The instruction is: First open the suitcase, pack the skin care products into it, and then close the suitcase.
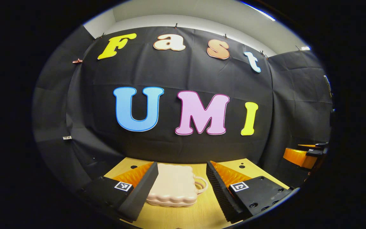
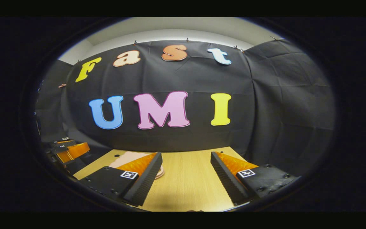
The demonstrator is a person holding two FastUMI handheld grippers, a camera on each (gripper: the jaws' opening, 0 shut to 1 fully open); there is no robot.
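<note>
Tongs [image 1: 181,178] level (spread) over suitcase [image 1: 173,187]

No word, brand or number can be read on the equipment. Each finger mount of the left gripper [image 1: 181,163] carries a black-and-white square marker [image 1: 122,186] — a coded pattern, not lettering — and those of the right gripper [image 2: 186,153] carry the same. In the left gripper view, a small pale label [image 1: 311,149] on the far gripper's body is too tiny to read.
</note>
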